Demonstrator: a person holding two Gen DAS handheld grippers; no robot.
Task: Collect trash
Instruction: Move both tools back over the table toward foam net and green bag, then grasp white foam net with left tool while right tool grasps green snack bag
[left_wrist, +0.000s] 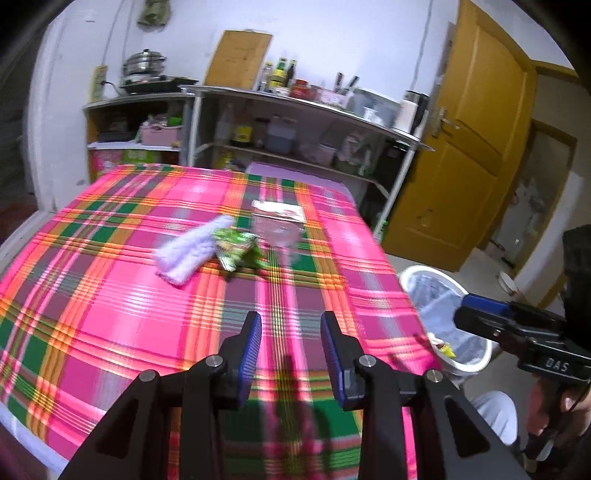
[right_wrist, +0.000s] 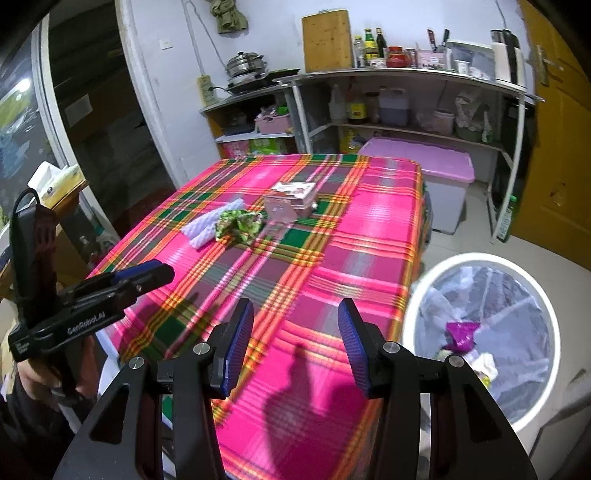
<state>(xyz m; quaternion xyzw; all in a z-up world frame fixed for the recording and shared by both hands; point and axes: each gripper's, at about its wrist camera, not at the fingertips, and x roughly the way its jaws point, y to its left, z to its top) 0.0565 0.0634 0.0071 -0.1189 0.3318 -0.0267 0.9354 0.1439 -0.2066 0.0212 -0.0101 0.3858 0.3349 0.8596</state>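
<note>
A crumpled green wrapper lies mid-table on the pink plaid cloth, next to a folded white cloth and a clear plastic box. My left gripper is open and empty over the table's near part. My right gripper is open and empty over the table's near right corner. The white trash bin, lined with a clear bag, stands on the floor right of the table and holds a purple wrapper.
Metal shelves with bottles and pots stand behind the table. A lilac-lidded storage box sits on the floor under them. A yellow door is at the right. A tissue box sits at the left.
</note>
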